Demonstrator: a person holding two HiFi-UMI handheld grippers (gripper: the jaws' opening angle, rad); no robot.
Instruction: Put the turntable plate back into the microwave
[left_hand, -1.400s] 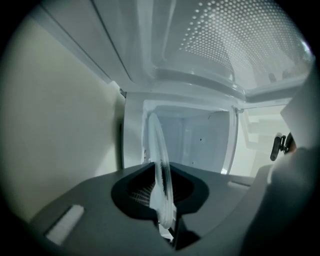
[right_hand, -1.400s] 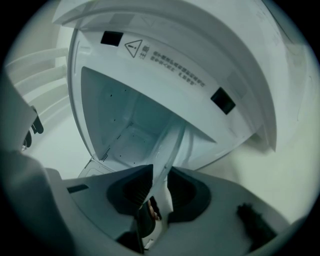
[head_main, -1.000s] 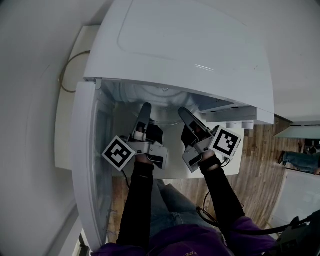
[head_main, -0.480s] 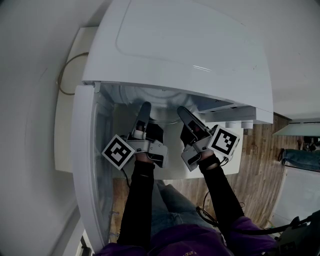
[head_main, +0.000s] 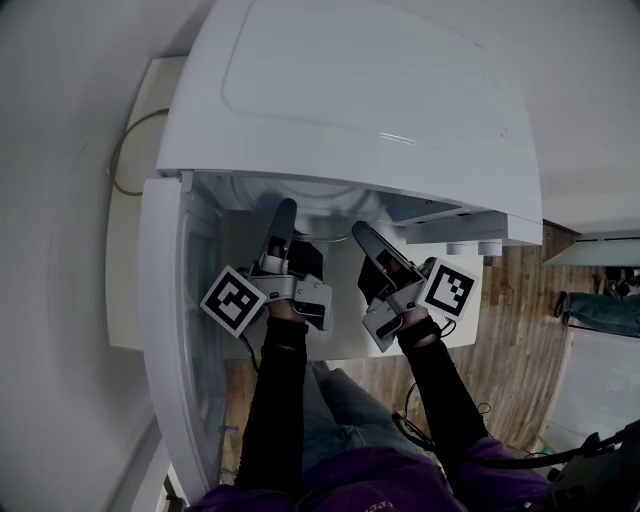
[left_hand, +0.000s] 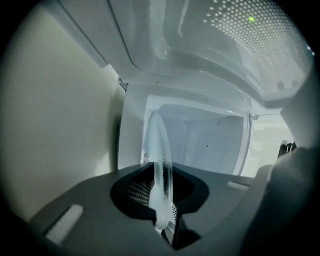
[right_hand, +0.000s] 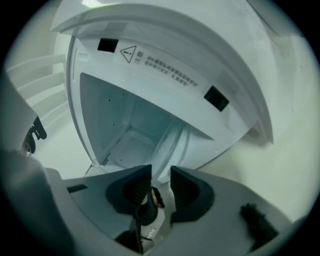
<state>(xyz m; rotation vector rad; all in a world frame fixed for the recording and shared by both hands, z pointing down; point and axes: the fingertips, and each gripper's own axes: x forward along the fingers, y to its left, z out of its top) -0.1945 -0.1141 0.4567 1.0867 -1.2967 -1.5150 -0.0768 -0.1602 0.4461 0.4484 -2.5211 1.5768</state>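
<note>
Firstly, the left hand-held gripper (left_hand: 161, 194): its jaws pinch the rim of the glass plate (left_hand: 160, 145), which is seen edge-on and reaches ahead of the jaws toward the cavity (right_hand: 130, 130). The right hand-held gripper (right_hand: 156, 186) is just beside the left. Its jaws are opening and the pads press on nothing; whether the plate's rim lies between them cannot be told. The door (head_main: 160, 330) hangs open to the left of the left hand-held gripper. Beyond both tips stands the white microwave (head_main: 380, 90).
</note>
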